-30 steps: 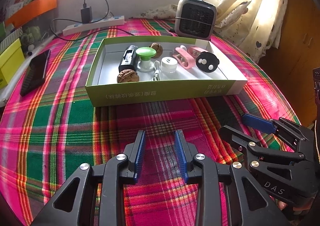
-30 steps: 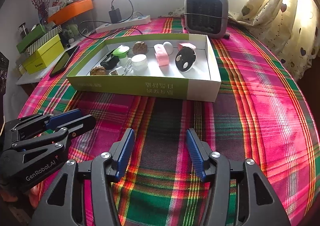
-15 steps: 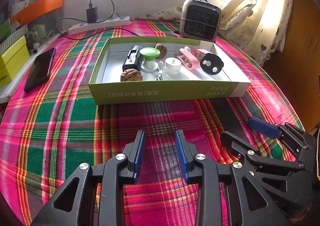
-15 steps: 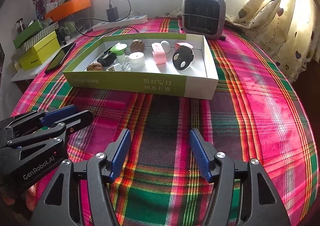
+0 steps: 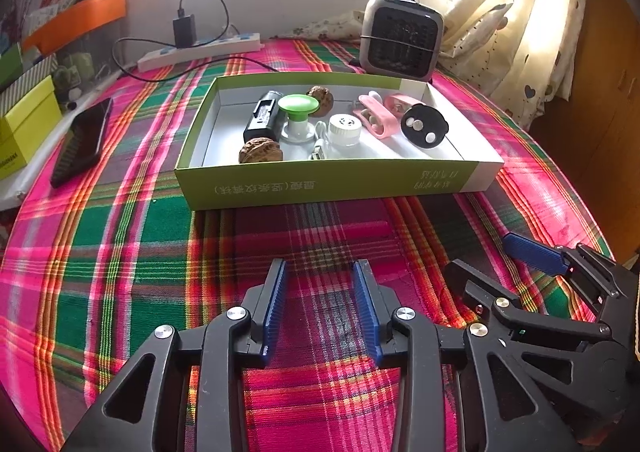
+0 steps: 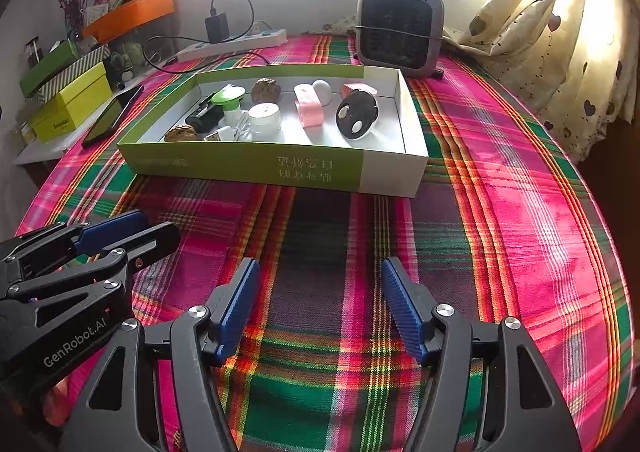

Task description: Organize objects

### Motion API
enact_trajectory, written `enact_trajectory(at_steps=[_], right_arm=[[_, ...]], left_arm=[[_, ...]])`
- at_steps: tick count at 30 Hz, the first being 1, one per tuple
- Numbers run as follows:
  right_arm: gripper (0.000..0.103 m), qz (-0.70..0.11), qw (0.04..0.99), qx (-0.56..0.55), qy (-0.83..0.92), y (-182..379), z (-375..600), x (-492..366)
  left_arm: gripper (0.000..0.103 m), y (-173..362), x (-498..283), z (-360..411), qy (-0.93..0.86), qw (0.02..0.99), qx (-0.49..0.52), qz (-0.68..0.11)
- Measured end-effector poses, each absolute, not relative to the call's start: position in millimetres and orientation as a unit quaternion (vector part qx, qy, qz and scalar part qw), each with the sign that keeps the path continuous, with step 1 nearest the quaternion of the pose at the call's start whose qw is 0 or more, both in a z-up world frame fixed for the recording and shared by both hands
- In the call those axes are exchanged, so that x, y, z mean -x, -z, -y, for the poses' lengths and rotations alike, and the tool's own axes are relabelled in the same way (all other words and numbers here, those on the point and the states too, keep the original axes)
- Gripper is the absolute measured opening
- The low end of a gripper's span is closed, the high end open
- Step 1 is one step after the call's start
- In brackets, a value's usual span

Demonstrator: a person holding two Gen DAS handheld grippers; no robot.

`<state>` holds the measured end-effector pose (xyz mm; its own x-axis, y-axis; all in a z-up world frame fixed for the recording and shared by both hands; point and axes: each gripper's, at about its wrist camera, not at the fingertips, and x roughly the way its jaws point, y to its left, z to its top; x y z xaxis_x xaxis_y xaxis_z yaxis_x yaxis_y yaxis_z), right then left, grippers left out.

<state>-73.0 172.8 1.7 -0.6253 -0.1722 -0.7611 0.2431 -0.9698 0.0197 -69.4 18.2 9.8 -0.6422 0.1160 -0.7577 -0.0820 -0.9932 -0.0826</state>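
Low centre of the left wrist view: left hand-held gripper [image 5: 320, 304], jaws part-way apart and just widened, nothing between the blue pads but plaid cloth. Lower right of that same view: right hand-held gripper [image 5: 532, 280], seen from the side above the cloth. In the right wrist view, at bottom centre, the same right hand-held gripper [image 6: 320, 308], jaws wider than the left's, also just opened further, gripping nothing. Upper centre of both views: shallow green-and-white box [image 5: 332, 184] flat on the tabletop [image 5: 100, 252], well apart from both grippers. Inside the box, toward its left: black cylindrical device [image 5: 262, 118], green-capped white bottle [image 5: 298, 118] just beside it, one walnut [image 5: 260, 151] against the near wall, another walnut [image 5: 321, 100] by the far wall. Near the middle: white round jar [image 5: 344, 129], small white connector [image 5: 318, 150] beside it. Toward the right: pink clip-like piece [image 5: 378, 118], black oval object [image 5: 424, 127] with pale round spots, tilted. Behind the box, upper right: grey fan heater [image 5: 402, 38]. Upper left: white power strip [image 5: 200, 50] with a black plug, dark phone [image 5: 82, 142] at the left edge.
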Motion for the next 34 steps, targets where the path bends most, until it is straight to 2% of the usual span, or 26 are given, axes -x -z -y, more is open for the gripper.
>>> enact_trajectory(at_steps=[6,34], right_arm=[[0.064,-0.041,0.107,-0.418,0.901,-2.2,-173.8,74.0],[0.064,-0.043,0.106,-0.418,0.901,-1.9,-173.2,74.4]], left_arm=[[0.034,-9.8,69.4,-25.0,-0.906,0.045,0.421,-0.004],[0.034,-9.5,69.2,-26.1,-0.906,0.044,0.421,-0.005]])
